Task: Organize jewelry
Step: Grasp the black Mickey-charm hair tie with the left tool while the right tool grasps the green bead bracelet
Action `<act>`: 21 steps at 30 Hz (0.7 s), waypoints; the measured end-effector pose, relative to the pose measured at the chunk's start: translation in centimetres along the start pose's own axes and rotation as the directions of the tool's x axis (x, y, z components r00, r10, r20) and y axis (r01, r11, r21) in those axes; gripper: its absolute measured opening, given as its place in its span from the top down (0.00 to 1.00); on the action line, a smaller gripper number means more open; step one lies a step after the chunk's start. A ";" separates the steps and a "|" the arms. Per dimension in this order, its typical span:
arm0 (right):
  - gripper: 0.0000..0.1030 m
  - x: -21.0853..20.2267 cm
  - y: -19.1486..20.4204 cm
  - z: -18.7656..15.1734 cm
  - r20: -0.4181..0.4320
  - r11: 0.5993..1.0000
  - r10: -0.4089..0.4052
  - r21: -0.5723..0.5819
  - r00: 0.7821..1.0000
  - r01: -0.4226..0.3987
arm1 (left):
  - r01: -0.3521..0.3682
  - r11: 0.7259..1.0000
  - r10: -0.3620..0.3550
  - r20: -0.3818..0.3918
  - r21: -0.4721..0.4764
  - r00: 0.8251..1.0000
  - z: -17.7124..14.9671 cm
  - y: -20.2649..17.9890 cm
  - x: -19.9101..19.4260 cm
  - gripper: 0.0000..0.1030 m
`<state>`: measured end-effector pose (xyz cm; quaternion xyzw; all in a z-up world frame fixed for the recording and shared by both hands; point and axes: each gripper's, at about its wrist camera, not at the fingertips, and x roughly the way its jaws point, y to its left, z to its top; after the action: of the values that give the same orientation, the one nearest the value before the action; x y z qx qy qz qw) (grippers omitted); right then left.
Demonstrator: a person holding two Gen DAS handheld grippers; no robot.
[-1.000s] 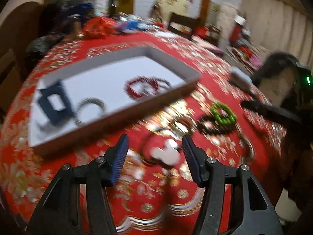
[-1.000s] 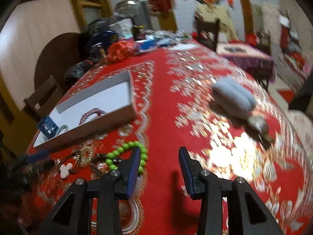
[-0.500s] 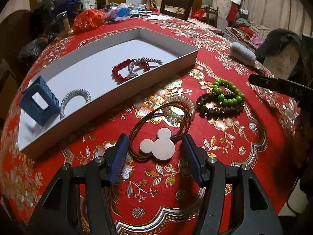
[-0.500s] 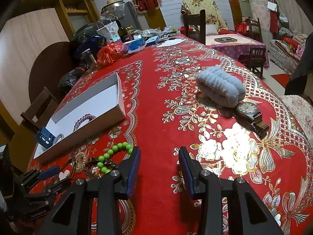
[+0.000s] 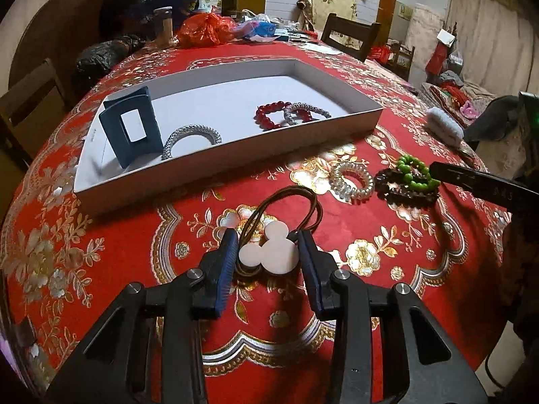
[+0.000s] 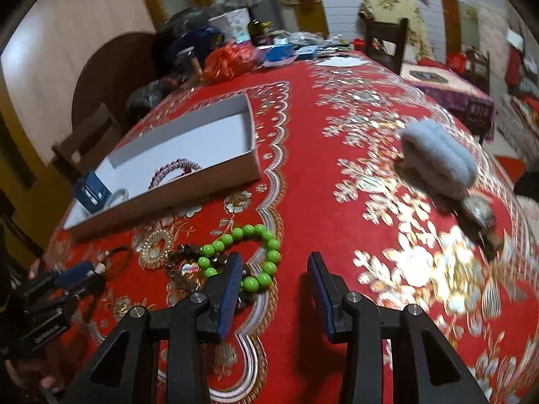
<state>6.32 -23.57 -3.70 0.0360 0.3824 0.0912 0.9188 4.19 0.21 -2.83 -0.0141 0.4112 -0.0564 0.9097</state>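
A white mouse-shaped charm on brown cords lies on the red cloth between the open jaws of my left gripper. A white tray behind holds a blue claw clip, a silver band, a red bead bracelet and a silver bracelet. A clear spiral tie, a dark bead bracelet and a green bead bracelet lie to the right. My right gripper is open, its left finger over the green bead bracelet.
A grey fluffy scrunchie and a wristwatch lie on the right of the table. Bags, a bottle and clutter stand at the far end. Wooden chairs surround the table.
My left gripper has come down and forward so its jaws now flank the mouse charm. My right gripper has moved toward the green beads.
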 end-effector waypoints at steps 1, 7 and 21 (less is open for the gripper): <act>0.63 0.4 0.2 0.1 -0.010 1.000 -0.005 -0.009 1.000 0.005 | 0.005 1.000 -0.005 -0.009 -0.009 1.000 0.1 0.1 0.2 0.65; 0.66 1.3 0.0 0.8 -0.027 0.999 -0.034 -0.006 0.999 0.034 | 0.023 0.999 -0.023 -0.008 -0.027 1.000 0.1 0.6 0.2 0.65; 0.83 2.1 2.4 0.9 -0.058 0.969 -0.143 -0.213 0.988 0.128 | 0.033 0.999 -0.033 -0.006 -0.034 0.999 0.0 0.8 0.0 0.65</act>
<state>8.07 -20.83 -4.17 -0.0901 0.4055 0.0691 0.9070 4.26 0.98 -2.90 -0.0362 0.4149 -0.0643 0.9069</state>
